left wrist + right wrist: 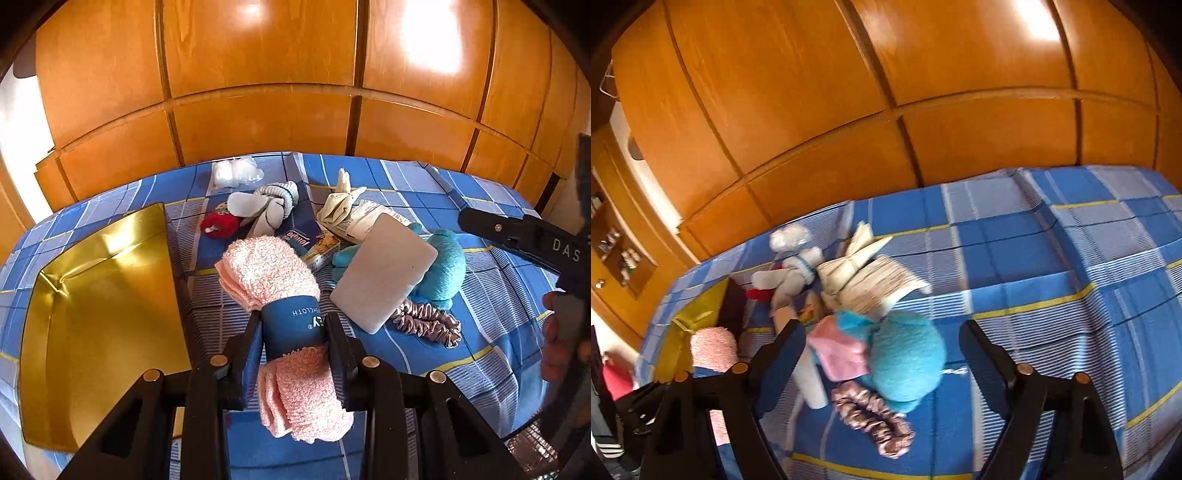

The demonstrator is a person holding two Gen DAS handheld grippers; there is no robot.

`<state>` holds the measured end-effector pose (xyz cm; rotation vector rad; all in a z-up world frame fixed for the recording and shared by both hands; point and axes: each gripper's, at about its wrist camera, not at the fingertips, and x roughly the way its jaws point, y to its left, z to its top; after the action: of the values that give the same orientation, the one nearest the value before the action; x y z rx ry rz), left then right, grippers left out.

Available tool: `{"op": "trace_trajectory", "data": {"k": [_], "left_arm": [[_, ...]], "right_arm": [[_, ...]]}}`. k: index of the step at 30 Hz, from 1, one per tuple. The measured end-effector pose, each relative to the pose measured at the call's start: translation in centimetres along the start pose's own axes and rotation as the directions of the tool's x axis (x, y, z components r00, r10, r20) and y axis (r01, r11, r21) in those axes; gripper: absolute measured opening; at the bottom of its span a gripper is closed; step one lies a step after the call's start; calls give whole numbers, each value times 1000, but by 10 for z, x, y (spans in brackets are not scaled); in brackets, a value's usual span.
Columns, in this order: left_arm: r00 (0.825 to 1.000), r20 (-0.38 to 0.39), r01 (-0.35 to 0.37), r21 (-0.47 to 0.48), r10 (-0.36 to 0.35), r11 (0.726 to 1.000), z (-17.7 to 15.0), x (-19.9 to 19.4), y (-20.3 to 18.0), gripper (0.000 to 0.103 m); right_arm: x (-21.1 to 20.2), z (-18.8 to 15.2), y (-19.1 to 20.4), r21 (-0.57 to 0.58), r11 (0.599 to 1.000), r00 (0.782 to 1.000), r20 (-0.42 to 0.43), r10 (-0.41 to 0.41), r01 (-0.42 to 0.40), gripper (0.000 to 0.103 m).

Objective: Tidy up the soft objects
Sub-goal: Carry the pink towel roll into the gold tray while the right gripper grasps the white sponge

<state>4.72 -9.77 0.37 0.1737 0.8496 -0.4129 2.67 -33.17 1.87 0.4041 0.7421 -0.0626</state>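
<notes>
Two views: right wrist blurred, far items hard to make out
Hidden: white pad covers part of teal plush
Left gripper: jaws clenched on pink washcloth roll, at its blue band, off the bed, gold tray left
Right gripper: jaws released, teal plush between them, not pressed

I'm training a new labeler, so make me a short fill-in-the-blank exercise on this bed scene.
1. The left gripper is shut on a rolled ____ washcloth.
2. The tray beside it is ____ in colour.
3. The scrunchie lies next to a ____ plush toy.
4. The right gripper stands ____.

Missing words: pink; gold; blue; open
</notes>
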Motion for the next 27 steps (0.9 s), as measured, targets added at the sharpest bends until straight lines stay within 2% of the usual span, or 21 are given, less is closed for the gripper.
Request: {"op": "trace_trajectory", "data": {"k": [7, 9, 11, 15, 20, 22, 23, 24, 25, 26, 27], "left_arm": [[1000, 15, 1, -24, -1, 1000, -5, -10, 8, 33], [1000, 17, 4, -33, -4, 999, -7, -12, 11, 33], [1000, 21, 8, -41, -7, 999, -9, -15, 13, 33], [999, 34, 17, -65, -15, 998, -10, -22, 22, 33], [999, 48, 22, -106, -17, 994, -15, -32, 38, 33], [998, 54, 22, -130, -15, 991, -17, -37, 48, 33], [998, 56, 19, -148, -11, 989, -18, -39, 55, 33], [998, 59, 16, -166, -6, 986, -19, -42, 62, 33], [998, 61, 13, -180, -2, 984, -19, -44, 69, 33], [998, 64, 6, -198, 7, 980, -19, -47, 77, 33], [998, 67, -2, -210, 16, 978, -20, -49, 84, 33]], "right_arm": [[5, -6, 12, -28, 996, 997, -13, 81, -81, 76], [7, -8, 16, -41, 995, 996, -19, 92, -93, 68], [8, -9, 20, -63, 993, 995, -25, 98, -99, 64], [13, -13, 35, -132, 987, 995, -34, 89, -92, 63], [27, -15, 44, -191, 981, 998, -56, 30, -40, 62], [32, -17, 49, -213, 976, 998, -66, 22, -35, 51], [34, -18, 51, -227, 973, 998, -67, 16, -31, 38], [34, -20, 55, -250, 968, 998, -65, 9, -25, 33], [35, -22, 58, -270, 963, 998, -65, 7, -25, 31], [35, -25, 62, -293, 956, 997, -72, 10, -31, 24], [36, -27, 65, -310, 950, 997, -75, 9, -32, 22]]}}
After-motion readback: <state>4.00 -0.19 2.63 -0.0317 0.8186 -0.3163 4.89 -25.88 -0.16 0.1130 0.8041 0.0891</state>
